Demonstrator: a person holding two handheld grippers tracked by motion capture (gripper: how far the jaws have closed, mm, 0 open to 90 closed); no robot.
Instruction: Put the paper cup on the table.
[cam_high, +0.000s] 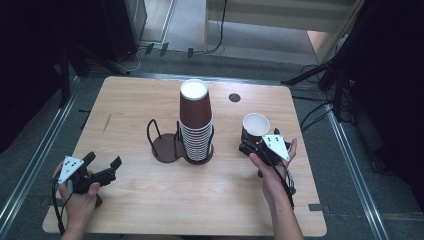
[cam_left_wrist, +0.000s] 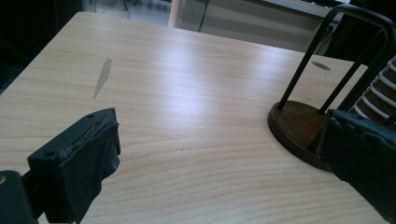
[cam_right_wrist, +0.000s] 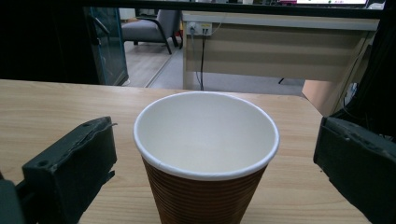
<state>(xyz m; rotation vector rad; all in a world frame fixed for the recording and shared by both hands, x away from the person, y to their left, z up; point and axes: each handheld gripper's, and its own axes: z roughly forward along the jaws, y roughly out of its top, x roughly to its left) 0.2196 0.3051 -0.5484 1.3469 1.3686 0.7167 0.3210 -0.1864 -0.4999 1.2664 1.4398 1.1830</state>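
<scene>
A single brown paper cup (cam_high: 255, 128) with a white inside stands upright on the table, right of centre. My right gripper (cam_high: 252, 145) is right behind it, and in the right gripper view the cup (cam_right_wrist: 205, 196) stands between the open jaws of the right gripper (cam_right_wrist: 217, 140), with a gap on both sides. A tall stack of upside-down brown cups (cam_high: 195, 122) fills the right bay of a black wire holder (cam_high: 165, 146); its left bay is empty. My left gripper (cam_high: 103, 161) is open near the front left, holding nothing, and the left gripper (cam_left_wrist: 222, 149) faces the holder's base (cam_left_wrist: 299, 126).
The wooden table (cam_high: 125, 105) has a round cable hole (cam_high: 234, 97) at the back and a faint scuff (cam_left_wrist: 102, 74) on the left. Dark stands and cables lie on the floor around it. A desk and a chair stand beyond the far edge.
</scene>
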